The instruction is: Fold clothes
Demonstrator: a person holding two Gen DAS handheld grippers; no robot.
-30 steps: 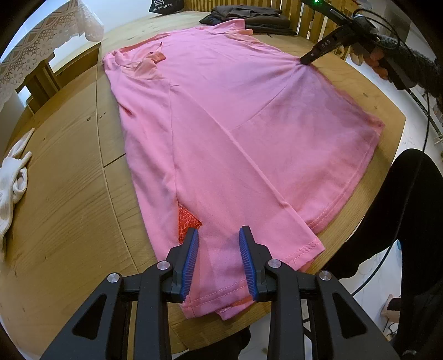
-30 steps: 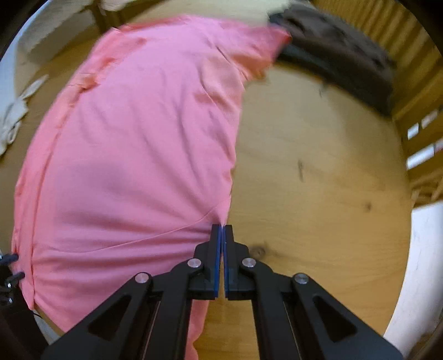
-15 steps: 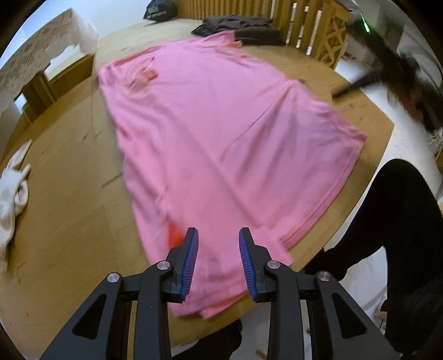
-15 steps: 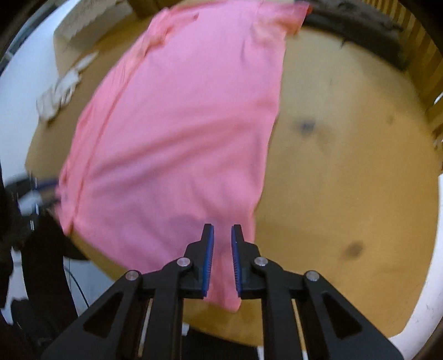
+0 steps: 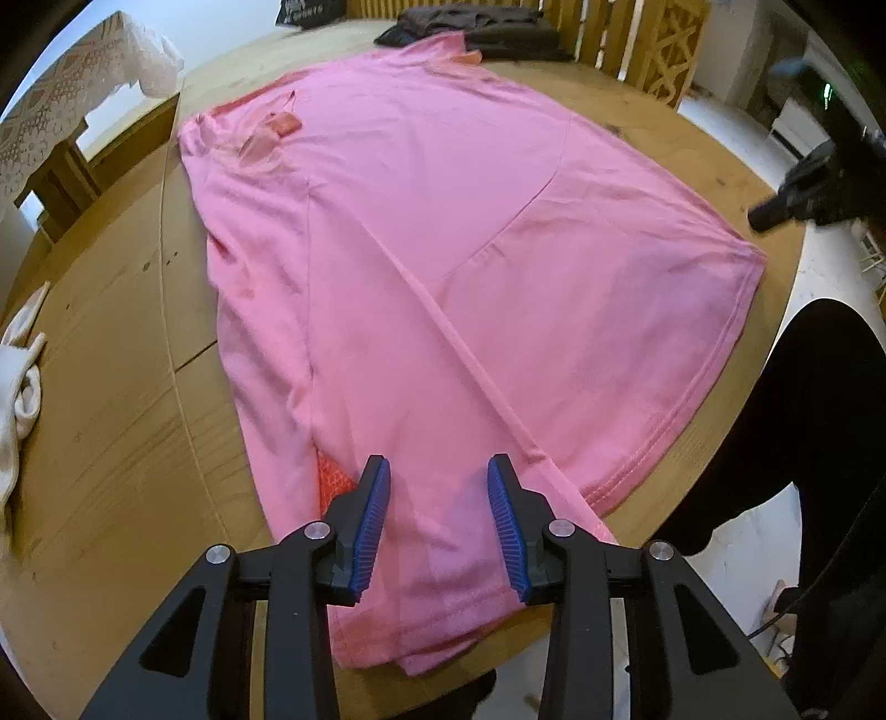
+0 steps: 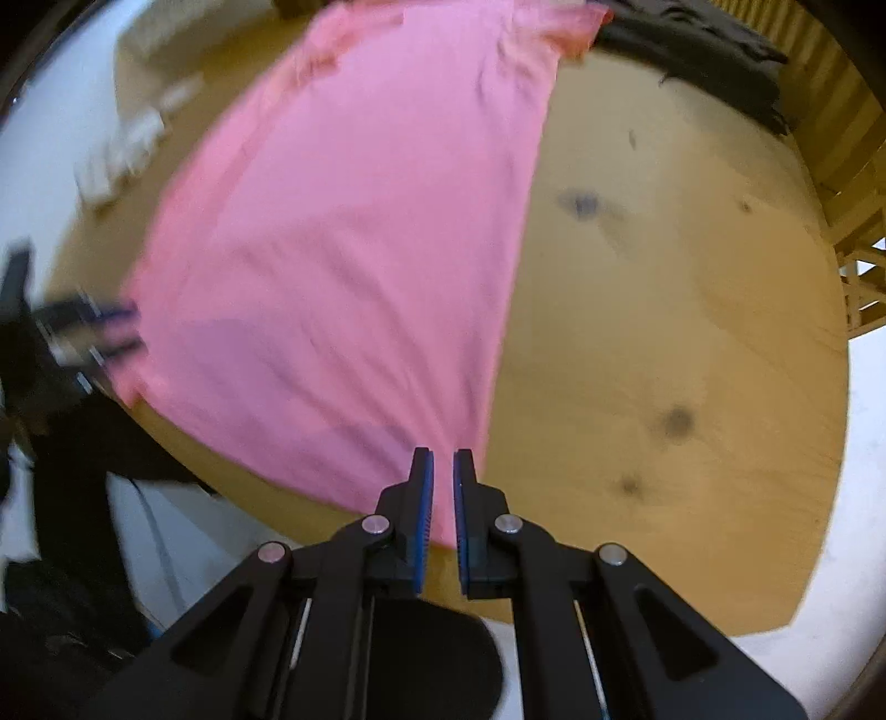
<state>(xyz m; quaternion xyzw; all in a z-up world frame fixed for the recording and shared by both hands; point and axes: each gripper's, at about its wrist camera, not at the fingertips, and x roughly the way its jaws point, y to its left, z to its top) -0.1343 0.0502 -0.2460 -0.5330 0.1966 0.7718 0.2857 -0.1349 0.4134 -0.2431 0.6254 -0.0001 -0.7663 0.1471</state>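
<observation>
A pink cotton T-shirt lies spread flat on the round wooden counter. The left gripper hovers over the shirt's near hem, jaws moderately apart, empty. The right gripper hangs above the shirt's corner, jaws narrow and closing, gripping nothing.

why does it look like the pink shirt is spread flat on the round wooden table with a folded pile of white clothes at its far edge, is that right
Nearly. The pile of clothes at the far edge is dark brown or black, not white; the left wrist view shows it just past the shirt's top end. The pink shirt does lie spread on the wooden table. The only white cloth is a crumpled piece off to the left.
</observation>
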